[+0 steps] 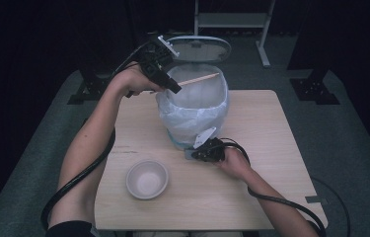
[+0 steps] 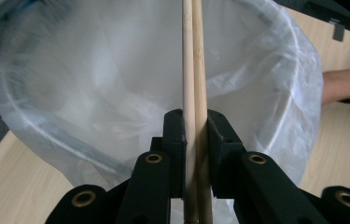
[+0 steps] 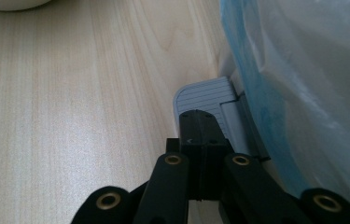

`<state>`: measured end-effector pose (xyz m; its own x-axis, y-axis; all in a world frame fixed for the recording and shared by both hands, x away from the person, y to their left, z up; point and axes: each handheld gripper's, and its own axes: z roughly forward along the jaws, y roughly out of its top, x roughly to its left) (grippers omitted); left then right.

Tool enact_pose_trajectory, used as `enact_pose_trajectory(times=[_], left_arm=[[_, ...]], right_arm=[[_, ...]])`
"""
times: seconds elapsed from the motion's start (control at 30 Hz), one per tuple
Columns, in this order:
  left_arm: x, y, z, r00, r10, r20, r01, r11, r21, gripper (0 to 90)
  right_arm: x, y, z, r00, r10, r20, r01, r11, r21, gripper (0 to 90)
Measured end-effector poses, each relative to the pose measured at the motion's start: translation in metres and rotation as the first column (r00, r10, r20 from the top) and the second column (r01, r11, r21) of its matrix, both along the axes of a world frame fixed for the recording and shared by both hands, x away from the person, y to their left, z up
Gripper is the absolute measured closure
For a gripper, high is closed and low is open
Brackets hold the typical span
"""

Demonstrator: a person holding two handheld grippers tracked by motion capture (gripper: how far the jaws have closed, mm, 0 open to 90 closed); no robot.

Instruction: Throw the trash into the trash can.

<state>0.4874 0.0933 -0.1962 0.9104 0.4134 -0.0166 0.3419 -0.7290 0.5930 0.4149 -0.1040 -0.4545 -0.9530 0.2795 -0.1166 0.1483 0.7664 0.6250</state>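
Pale wooden counter (image 1: 271,148) in dark room; left gripper (image 2: 195,135) clamping chopsticks (image 2: 194,60) over lined bin (image 1: 195,106); right gripper (image 3: 202,135) closed empty on pedal (image 3: 205,93); bowl (image 1: 147,178) nearby.

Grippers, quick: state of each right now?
Left gripper: shut on chopsticks, over the bin.
Right gripper: shut, empty, pressing the bin's pedal.

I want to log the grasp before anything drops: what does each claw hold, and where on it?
The left claw clamps a pair of wooden chopsticks near their lower end. The right claw, shut, holds nothing and presses the bin's pedal.
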Motion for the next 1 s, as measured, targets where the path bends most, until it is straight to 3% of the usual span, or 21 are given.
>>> enact_pose_trajectory(times=[0.1,0.4,0.57,0.8,1.0], left_arm=[[0.000,-0.002,0.002,0.9992,0.027,0.028,-0.027,0.9995,-0.014,72.7],[-0.017,0.012,0.011,0.9985,-0.013,0.054,0.017,0.9965,-0.082,62.9],[-0.031,0.023,0.014,0.9974,-0.033,0.065,0.041,0.9904,-0.132,57.2],[-0.049,0.045,0.004,0.9970,-0.048,0.060,0.058,0.9820,-0.180,51.4],[-0.070,0.062,-0.011,0.9949,-0.076,0.066,0.087,0.9794,-0.182,46.3]], right_arm=[[0.000,0.000,0.000,1.0000,-0.006,0.000,0.006,1.0000,0.002,90.0],[-0.001,0.000,0.000,1.0000,-0.010,0.002,0.010,1.0000,0.002,90.0],[0.000,0.000,0.000,1.0000,-0.004,-0.003,0.004,1.0000,0.001,90.0],[0.000,-0.002,0.000,0.9999,-0.009,-0.010,0.009,0.9999,0.005,90.0],[0.000,0.000,0.000,0.9999,-0.007,-0.012,0.007,1.0000,0.002,90.0]])
